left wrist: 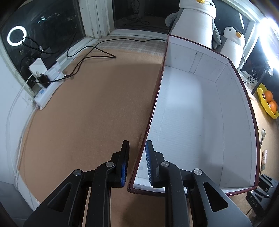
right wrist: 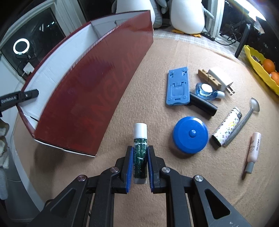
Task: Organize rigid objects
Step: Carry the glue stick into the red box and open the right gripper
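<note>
Squeezing a green tube between the right fingers, nearly closed, blue pads pressing on both of its sides. Pointing its white cap away from the hand. Holding it over the tan counter, just beside the near corner of the red box and apart from it.

Pinching the far long wall of the box with the left fingers, one outside and one inside, close together on the thin wall. Showing only white floor and walls inside the box, as far as the left view reaches.

Lying on the counter to the right of the tube: a blue round case nearest, then a white lighter touching a grey spoon, then a pink tube off by itself. Lying farther back: a blue stand, with a black tube touching its corner, a small blue bottle, a wooden peg and a white plug, all bunched together.

Sitting at the far right edge: a yellow bowl with oranges in it. Standing behind the counter: two toy penguins. Glowing in the dark window on the left: a ring light, above a white power strip with black cords trailing across the counter.
</note>
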`<state>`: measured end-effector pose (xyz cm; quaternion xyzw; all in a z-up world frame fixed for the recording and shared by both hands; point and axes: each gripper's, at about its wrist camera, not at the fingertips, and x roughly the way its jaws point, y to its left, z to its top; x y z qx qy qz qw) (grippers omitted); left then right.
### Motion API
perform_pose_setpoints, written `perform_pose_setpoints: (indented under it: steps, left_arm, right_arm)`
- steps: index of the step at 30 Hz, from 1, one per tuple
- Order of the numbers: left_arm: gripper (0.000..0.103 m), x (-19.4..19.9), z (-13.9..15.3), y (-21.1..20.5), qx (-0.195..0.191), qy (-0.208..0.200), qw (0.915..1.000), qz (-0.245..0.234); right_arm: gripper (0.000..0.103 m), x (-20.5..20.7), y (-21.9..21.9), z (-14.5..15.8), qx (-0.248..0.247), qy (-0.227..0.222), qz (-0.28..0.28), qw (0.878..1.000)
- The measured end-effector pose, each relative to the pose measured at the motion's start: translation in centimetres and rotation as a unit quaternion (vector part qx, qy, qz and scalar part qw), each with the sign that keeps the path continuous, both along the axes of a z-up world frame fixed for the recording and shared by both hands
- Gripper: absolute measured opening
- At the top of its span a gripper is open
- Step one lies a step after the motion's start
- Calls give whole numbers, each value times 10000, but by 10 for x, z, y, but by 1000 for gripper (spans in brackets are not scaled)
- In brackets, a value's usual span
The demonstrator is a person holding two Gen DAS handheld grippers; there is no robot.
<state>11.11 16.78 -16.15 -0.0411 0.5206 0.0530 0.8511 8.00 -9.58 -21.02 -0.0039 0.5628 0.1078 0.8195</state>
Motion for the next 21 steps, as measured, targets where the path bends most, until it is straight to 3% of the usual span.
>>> perform_pose_setpoints:
  steps: [8, 14, 21]
  left_arm:
    - [17, 0, 0, 1, -3, 3, 10000, 22]
    - [17, 0, -1, 2, -12, -11, 9999, 115]
    - [17, 0, -2, 3, -15, -28, 9997, 249]
  right_arm:
    - [14, 1, 0, 45, 139, -473, -3, 9988]
    - [14, 13, 22, 85, 220, -911, 361, 9949]
    - [14, 24, 54, 95, 263, -1048, 785, 9910]
